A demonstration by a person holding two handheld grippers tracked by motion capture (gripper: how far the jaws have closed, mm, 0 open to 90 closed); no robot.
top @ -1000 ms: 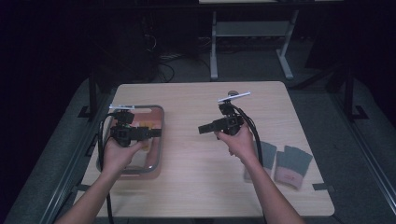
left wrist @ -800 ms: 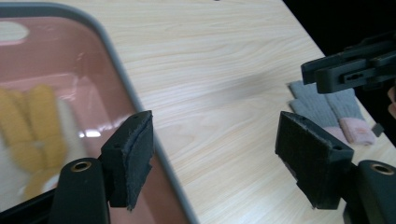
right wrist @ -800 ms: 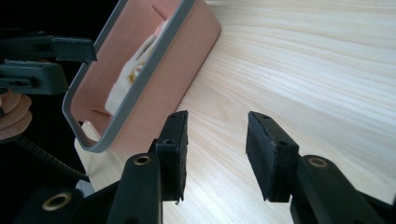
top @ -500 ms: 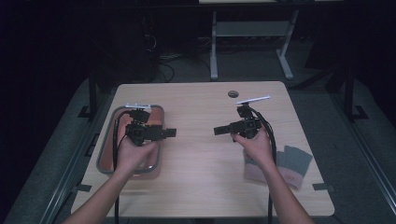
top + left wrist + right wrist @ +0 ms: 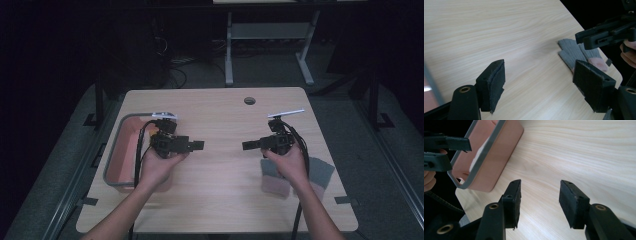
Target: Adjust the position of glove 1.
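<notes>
Hand-held grippers both agape, empty; moved apart since earlier, facing.

A pale wooden counter stands on a dark floor. The person's left hand holds the left gripper at the right rim of a pink, grey-rimmed tray, jaws pointing right. The right hand holds the right gripper, jaws pointing left, above grey and pink cloths near the counter's right edge. The two grippers face each other, well apart. A small round hole sits near the far edge.
</notes>
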